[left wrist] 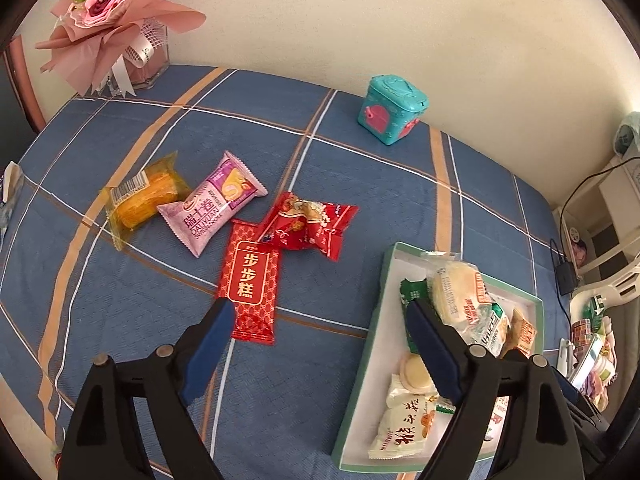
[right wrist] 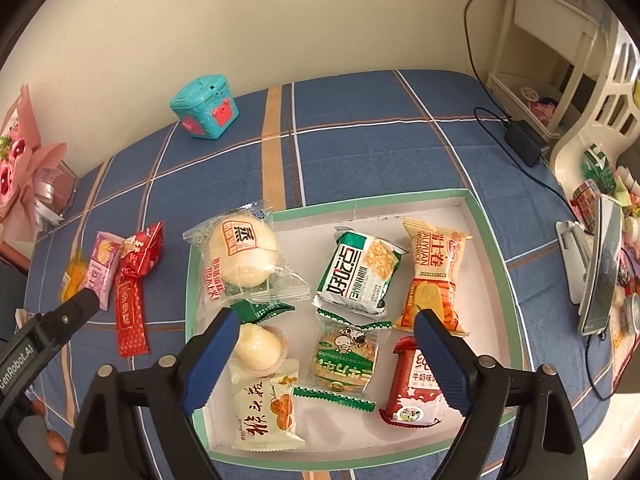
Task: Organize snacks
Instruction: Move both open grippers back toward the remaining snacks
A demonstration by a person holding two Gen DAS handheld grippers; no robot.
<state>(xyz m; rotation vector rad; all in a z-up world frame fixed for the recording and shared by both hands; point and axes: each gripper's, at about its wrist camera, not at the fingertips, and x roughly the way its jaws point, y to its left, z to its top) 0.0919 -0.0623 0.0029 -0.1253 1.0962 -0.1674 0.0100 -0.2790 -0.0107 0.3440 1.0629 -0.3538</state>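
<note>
A white tray with a green rim (right wrist: 494, 240) (left wrist: 376, 312) holds several snack packets, among them a steamed bun packet (right wrist: 240, 258), a green cracker packet (right wrist: 360, 274) and an orange roll packet (right wrist: 434, 276). Loose on the blue cloth lie a long red packet (left wrist: 250, 280), a crumpled red packet (left wrist: 308, 224), a pink Swiss roll packet (left wrist: 214, 204) and a yellow cake packet (left wrist: 144, 198). My left gripper (left wrist: 320, 310) is open and empty, between the long red packet and the tray. My right gripper (right wrist: 326, 322) is open and empty above the tray.
A teal toy box (left wrist: 394, 110) stands at the back by the wall. A pink flower bouquet (left wrist: 112, 12) stands at the back left corner. A black adapter with cable (right wrist: 524, 142), a shelf and a phone on a stand (right wrist: 600, 272) are at the right.
</note>
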